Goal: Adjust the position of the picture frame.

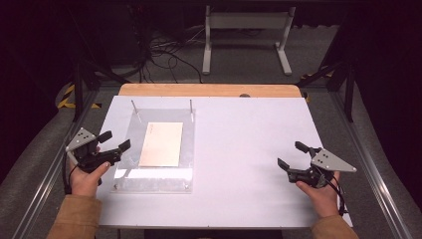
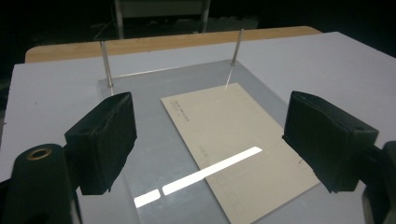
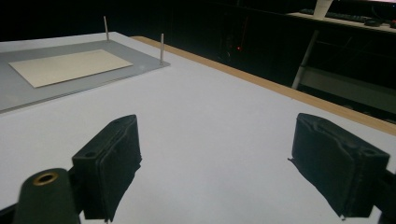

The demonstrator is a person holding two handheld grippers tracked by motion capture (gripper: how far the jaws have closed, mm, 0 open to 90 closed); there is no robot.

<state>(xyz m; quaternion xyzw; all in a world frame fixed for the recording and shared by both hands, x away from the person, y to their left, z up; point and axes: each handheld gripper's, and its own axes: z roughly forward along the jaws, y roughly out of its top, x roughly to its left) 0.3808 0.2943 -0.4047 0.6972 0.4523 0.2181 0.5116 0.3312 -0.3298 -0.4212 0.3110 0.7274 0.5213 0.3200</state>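
A beige card (image 1: 161,144) lies flat on a clear acrylic plate (image 1: 130,130) on the left half of the white table. Two thin metal pins (image 1: 133,107) (image 1: 190,105) stand upright at the plate's far corners. My left gripper (image 1: 116,140) hovers at the plate's left edge, open, with nothing held. In the left gripper view its jaws frame the card (image 2: 233,149) and plate (image 2: 140,102) from above. My right gripper (image 1: 291,154) is open over bare table at the right. In the right gripper view (image 3: 219,172), the card (image 3: 70,66) lies far off to the left.
The white table top (image 1: 239,149) ends in a wooden strip (image 1: 209,90) at the far side. Beyond it on the floor stand a white frame (image 1: 246,37) and loose cables (image 1: 159,55). Metal rails (image 1: 368,159) run along both table sides.
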